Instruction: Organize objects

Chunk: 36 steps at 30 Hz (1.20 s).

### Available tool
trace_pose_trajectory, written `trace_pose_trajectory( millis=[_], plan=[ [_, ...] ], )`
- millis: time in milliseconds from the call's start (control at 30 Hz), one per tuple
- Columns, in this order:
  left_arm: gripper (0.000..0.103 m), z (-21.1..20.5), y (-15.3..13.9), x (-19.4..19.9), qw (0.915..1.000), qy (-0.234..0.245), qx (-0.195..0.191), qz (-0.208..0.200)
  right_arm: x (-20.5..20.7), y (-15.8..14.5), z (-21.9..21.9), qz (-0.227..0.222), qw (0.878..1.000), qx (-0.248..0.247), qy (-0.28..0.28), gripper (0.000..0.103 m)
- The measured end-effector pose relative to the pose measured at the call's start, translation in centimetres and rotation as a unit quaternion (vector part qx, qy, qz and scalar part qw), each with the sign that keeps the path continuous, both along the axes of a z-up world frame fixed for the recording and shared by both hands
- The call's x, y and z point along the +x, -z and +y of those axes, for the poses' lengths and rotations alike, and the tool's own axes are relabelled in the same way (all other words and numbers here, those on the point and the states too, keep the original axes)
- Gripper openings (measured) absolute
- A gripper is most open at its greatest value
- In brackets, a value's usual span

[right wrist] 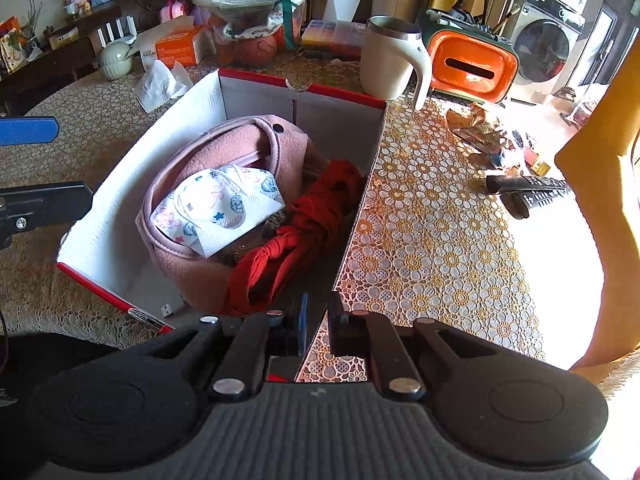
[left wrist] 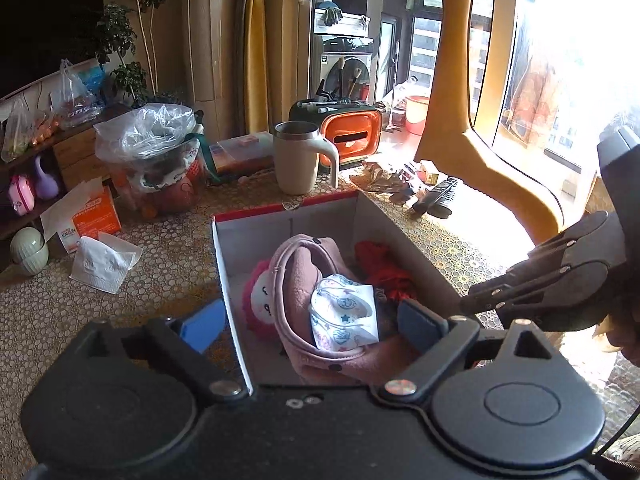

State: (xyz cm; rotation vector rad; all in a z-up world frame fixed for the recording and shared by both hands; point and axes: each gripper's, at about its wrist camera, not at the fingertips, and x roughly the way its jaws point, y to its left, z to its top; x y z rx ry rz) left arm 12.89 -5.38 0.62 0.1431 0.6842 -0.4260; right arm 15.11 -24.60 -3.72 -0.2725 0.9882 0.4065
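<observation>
We look down on an open cardboard box (right wrist: 208, 92) with a red rim, standing on the lace-covered worktop (right wrist: 440, 216). Inside it lies a pink fleece bag (right wrist: 224, 148), and on top of that rests a printed face mask (right wrist: 216, 208) with small blue and pink drawings. Just beside the bag, against the box's right wall, sits a bundle of red cloth (right wrist: 312, 216). In the left wrist view a pink-haired doll (left wrist: 262, 300) shows between the bag and the box's left wall. Our left tongs (left wrist: 312, 332) are spread wide above the near end of the box, one blue-padded finger outside the left wall and the other over the bag, with nothing between them. Our right tongs (right wrist: 318, 328) are pressed together; the box's right wall runs up to the narrow gap between the fingers, but we cannot tell whether they pinch it. Behind the box stands a cream mug (right wrist: 390, 60) with a steel rim, and just right of it an orange tissue holder (right wrist: 472, 68). A crumpled white tissue (left wrist: 106, 258) lies on the worktop left of the box, near an orange carton (left wrist: 94, 216). Two black remote controls (right wrist: 528, 196) lie well apart to the right.
</observation>
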Motion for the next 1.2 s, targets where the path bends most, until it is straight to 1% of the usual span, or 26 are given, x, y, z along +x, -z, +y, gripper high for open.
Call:
trace_pose_trajectory(
  millis=[67, 300, 367, 433, 467, 533, 600, 700, 767, 867, 933, 1100, 1200],
  plan=[
    [0.098, 0.2, -0.3, -0.6, 1.0000, -0.003, -0.005, -0.002, -0.8, -1.0, -0.3, -0.009, 1.000, 0.023, -0.002, 0.009],
    [0.101, 1.1, -1.4, -2.8, 0.9992, -0.031, -0.021, -0.015, -3.8, -3.3, -1.0, -0.038, 0.996, 0.086, -0.006, 0.010],
    [0.101, 1.4, -1.5, -3.2, 0.9986, -0.042, -0.030, -0.014, -4.6, -3.7, -1.2, -0.045, 0.994, 0.101, -0.008, 0.015],
    [0.101, 1.8, -1.6, -3.7, 0.9979, -0.051, -0.037, -0.012, -5.3, -4.0, -1.4, -0.057, 0.992, 0.116, -0.007, 0.030],
    [0.101, 1.9, -1.5, -3.9, 0.9976, -0.055, -0.039, -0.012, -5.7, -4.2, -1.5, -0.063, 0.991, 0.122, -0.008, 0.034],
    [0.101, 2.0, -1.5, -4.3, 0.9971, -0.060, -0.045, -0.011, -6.5, -4.7, -1.7, -0.076, 0.987, 0.139, -0.012, 0.049],
    [0.101, 2.1, -1.4, -4.8, 0.9968, -0.064, -0.047, -0.011, -7.3, -5.0, -1.7, -0.086, 0.985, 0.148, -0.019, 0.056],
    [0.101, 1.9, -1.2, -5.4, 0.9969, -0.061, -0.049, -0.009, -8.2, -5.1, -1.5, -0.100, 0.984, 0.149, -0.017, 0.058],
    [0.101, 1.8, -1.0, -5.8, 0.9972, -0.058, -0.046, -0.010, -8.7, -5.1, -1.6, -0.108, 0.982, 0.154, -0.013, 0.062],
    [0.102, 1.5, -0.8, -6.4, 0.9976, -0.052, -0.043, -0.013, -9.3, -5.0, -1.9, -0.117, 0.979, 0.165, -0.008, 0.071],
    [0.102, 1.3, -0.6, -6.8, 0.9979, -0.047, -0.043, -0.013, -9.7, -4.9, -2.1, -0.121, 0.978, 0.172, -0.006, 0.079],
    [0.102, 1.1, -0.2, -7.4, 0.9979, -0.048, -0.042, -0.009, -10.3, -4.6, -2.6, -0.133, 0.975, 0.177, 0.009, 0.091],
    [0.102, 1.1, 0.0, -7.5, 0.9979, -0.049, -0.043, -0.006, -10.6, -4.4, -2.8, -0.145, 0.974, 0.176, 0.012, 0.100]
  ],
)
